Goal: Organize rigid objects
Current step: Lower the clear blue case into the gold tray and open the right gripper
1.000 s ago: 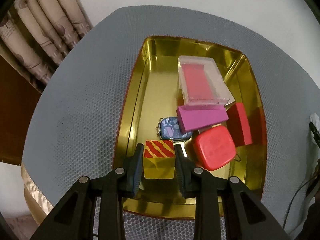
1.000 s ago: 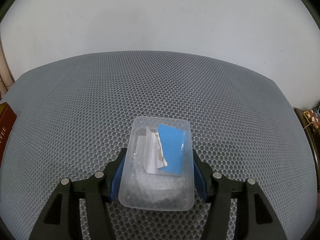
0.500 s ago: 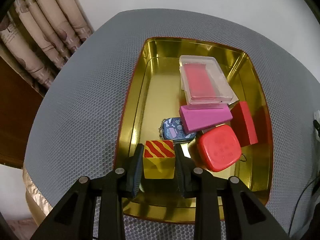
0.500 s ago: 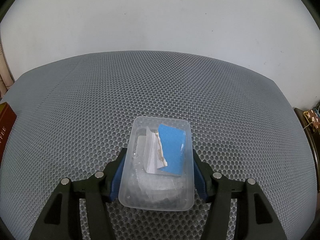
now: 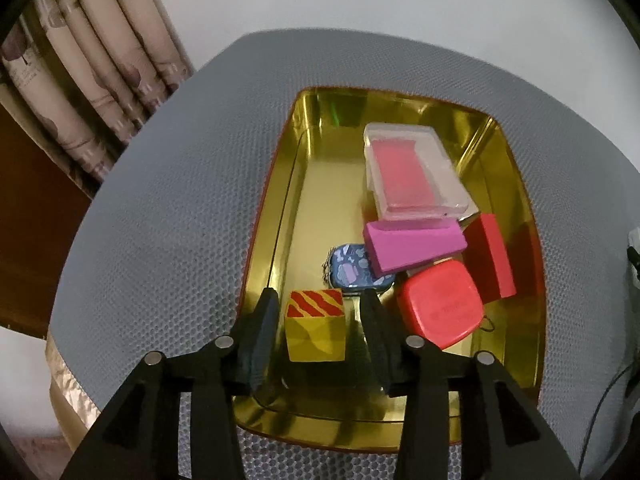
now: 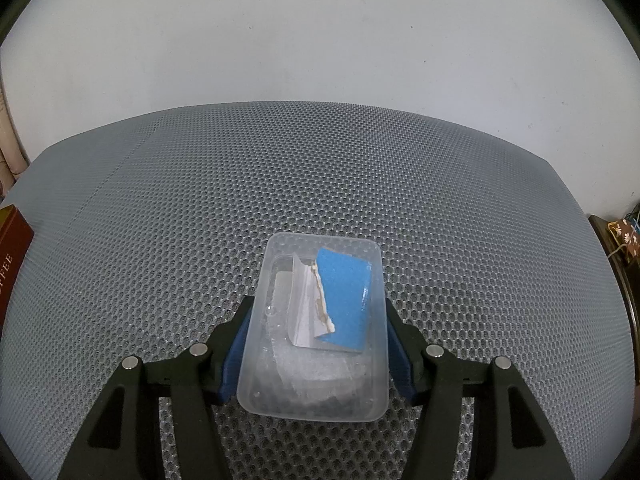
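While the left gripper (image 5: 316, 322) has just been opening its jaws, the yellow cube (image 5: 315, 326) with red stripes on top sits loose between them, gaps showing on both sides, on the floor of the glossy gold metal tray (image 5: 280, 216). Beside it lie a blue patterned tin (image 5: 350, 268), a magenta block (image 5: 412, 246), a rounded red case (image 5: 438, 308), a red block (image 5: 490, 258) and a clear lidded box (image 5: 412, 174). The right gripper (image 6: 316, 346) clamps a translucent plastic container (image 6: 316, 384) holding torn blue card, over grey honeycomb mesh (image 6: 200, 200). A brown box (image 6: 10, 256) at the edge reads "FFEE".
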`<state>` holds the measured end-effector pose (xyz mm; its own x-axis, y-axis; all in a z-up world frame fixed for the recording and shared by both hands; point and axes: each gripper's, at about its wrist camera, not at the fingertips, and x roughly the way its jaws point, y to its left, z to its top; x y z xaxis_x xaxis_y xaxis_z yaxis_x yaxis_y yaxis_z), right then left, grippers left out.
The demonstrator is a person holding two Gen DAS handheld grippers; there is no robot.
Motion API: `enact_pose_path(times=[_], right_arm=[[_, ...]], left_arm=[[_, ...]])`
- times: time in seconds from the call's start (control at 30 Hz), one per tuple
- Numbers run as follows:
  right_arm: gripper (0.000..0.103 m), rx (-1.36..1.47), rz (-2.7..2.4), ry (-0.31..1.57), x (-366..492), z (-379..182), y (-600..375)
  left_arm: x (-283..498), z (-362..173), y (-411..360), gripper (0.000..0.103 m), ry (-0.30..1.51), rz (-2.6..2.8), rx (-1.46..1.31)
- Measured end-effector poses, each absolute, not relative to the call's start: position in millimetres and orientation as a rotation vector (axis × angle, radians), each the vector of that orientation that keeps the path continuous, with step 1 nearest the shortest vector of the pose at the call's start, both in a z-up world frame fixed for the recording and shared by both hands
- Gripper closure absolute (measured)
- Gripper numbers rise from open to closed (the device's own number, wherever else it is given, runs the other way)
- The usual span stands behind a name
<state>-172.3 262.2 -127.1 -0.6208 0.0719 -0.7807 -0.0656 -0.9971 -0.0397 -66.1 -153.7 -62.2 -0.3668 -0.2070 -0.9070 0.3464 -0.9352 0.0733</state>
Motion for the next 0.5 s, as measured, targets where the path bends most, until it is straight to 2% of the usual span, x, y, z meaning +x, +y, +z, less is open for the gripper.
enact_pose_path(times=[0.23, 0.37, 0.5], right_arm=[[0.043, -1.33, 2.762, -0.008, -172, -127, 262], [0.043, -1.319, 2.753, -0.045, -171, -126, 257], [0.044, -1.307, 2.751, -0.077, -170, -123, 249]], left_arm=[[-54, -35, -156, 0.04, 0.218, -2.389, 1.381], [-44, -23, -161, 0.034, 0.203, -2.395, 1.307], [-36, -25, -160, 0.033, 0.174, -2.376, 1.282]])
